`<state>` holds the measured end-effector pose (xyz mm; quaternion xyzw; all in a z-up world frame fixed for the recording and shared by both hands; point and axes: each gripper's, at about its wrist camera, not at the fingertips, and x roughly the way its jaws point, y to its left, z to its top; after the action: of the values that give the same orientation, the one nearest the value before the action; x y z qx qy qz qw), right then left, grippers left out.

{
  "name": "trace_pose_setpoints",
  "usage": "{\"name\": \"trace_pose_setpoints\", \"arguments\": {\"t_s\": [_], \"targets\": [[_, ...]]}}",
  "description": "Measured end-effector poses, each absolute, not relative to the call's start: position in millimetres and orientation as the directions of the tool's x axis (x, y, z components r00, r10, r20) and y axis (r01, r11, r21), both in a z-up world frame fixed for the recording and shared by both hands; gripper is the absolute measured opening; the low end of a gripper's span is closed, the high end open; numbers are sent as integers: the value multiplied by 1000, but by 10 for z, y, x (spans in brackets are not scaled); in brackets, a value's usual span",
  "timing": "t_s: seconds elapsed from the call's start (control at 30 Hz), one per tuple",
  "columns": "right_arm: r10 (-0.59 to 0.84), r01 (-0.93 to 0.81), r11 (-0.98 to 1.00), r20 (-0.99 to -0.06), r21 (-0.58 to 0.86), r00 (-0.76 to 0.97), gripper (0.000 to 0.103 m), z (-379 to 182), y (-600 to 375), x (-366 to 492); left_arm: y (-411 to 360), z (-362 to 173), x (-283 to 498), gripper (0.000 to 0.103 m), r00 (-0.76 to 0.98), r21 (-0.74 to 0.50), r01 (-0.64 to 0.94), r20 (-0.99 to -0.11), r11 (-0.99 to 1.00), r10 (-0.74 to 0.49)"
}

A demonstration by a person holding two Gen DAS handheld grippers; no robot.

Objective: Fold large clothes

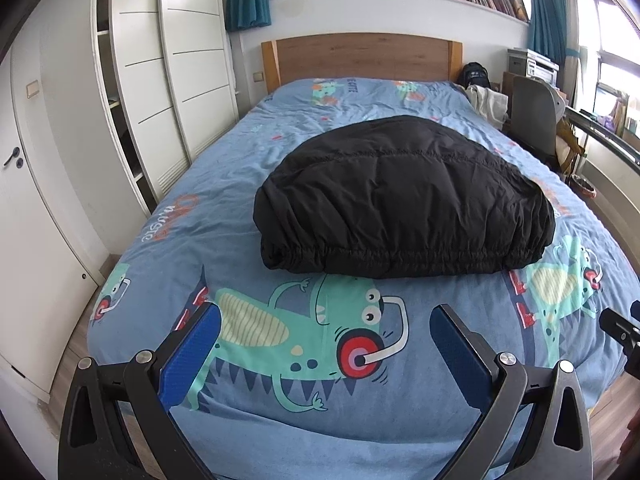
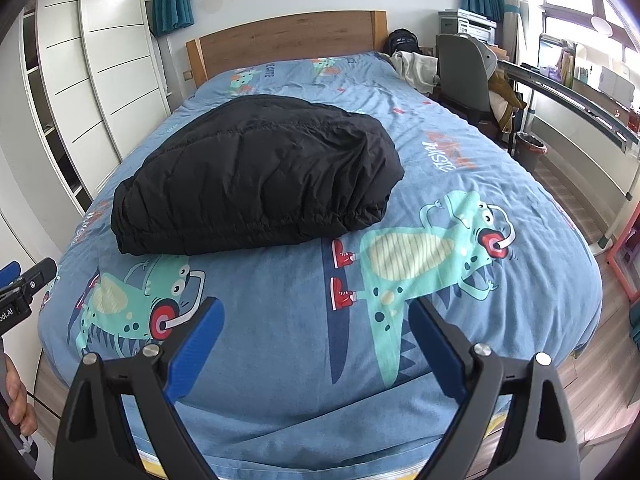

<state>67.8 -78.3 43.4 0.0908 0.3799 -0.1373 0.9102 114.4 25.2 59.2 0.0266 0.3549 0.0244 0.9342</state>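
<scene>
A black puffy jacket (image 1: 404,196) lies folded into a compact bundle in the middle of the bed (image 1: 280,416), its elastic hem towards me. It also shows in the right wrist view (image 2: 256,172), left of centre. My left gripper (image 1: 325,316) is open and empty, held above the foot of the bed, short of the jacket. My right gripper (image 2: 316,312) is open and empty too, above the bed's foot to the right of the jacket. Each gripper shows at the edge of the other's view.
The bed has a blue dinosaur-print cover and a wooden headboard (image 1: 360,58). White wardrobes (image 1: 160,80) stand on the left. A grey chair (image 2: 464,76), a desk and a bin (image 2: 528,152) stand on the right. Pale clothes (image 2: 416,66) lie at the bed's far right corner.
</scene>
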Motion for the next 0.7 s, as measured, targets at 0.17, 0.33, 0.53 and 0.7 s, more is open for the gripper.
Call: {"name": "trace_pose_setpoints", "arguments": {"t_s": [0.17,0.33,0.53,0.7], "targets": [[-175,312,948,-728,56,663,94,392,-757,737,273,496,1203,102,728,73,-24,-682,997,68],[-170,306,951,-737,53,655,94,350,-746,789,285,435,1271,102,711,71,-18,-700,997,63],[-162,304,951,-750,54,641,94,273,-778,843,278,363,1318,102,696,76,-14,-715,997,64],[-153,301,952,-758,61,634,94,212,-787,883,283,328,1345,102,689,82,-12,-722,997,67]]}}
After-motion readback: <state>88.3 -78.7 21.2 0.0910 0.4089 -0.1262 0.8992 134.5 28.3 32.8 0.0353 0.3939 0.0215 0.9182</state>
